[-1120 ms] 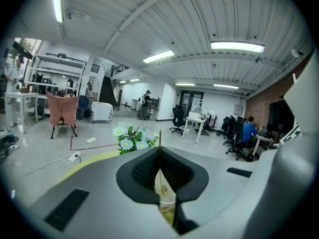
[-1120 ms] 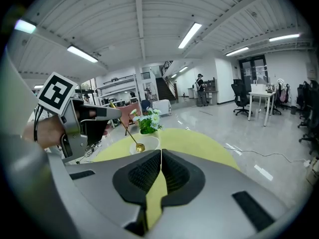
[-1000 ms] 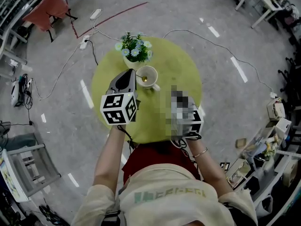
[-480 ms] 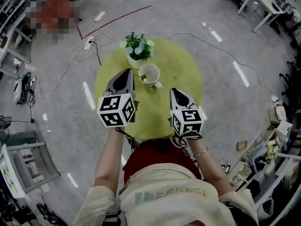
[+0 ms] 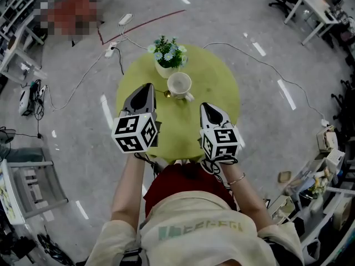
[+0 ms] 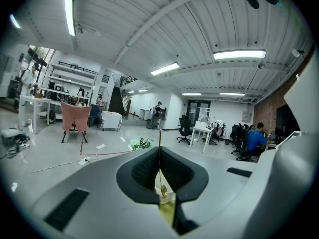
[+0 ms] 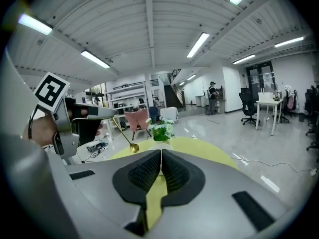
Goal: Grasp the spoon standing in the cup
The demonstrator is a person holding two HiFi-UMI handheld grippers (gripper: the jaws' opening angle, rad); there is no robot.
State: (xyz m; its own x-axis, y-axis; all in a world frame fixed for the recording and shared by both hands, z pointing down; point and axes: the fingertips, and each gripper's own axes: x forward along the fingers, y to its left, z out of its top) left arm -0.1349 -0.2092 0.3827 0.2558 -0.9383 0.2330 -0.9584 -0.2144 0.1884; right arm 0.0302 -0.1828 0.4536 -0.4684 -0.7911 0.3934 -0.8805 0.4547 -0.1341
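Note:
A thin gold spoon [image 7: 123, 133] hangs bowl-down from my left gripper [image 5: 148, 87], which is shut on its handle [image 6: 160, 153]. In the right gripper view the left gripper [image 7: 75, 116] holds the spoon slanting above the table, clear of the cup. The white cup [image 5: 179, 85] stands on the round yellow table [image 5: 216, 82], just right of the spoon's bowl [image 5: 167, 93]. My right gripper [image 5: 207, 107] hovers over the table's near right side, shut with nothing between its jaws [image 7: 161, 153].
A white pot of small flowers [image 5: 168, 57] stands just behind the cup at the table's far edge. Cables and a power strip [image 5: 125, 19] lie on the grey floor beyond the table. Desks and chairs stand far off.
The spoon has come out of the cup: it leaned inside the cup a second ago and now hangs from my left gripper beside it. The right gripper has hardly moved.

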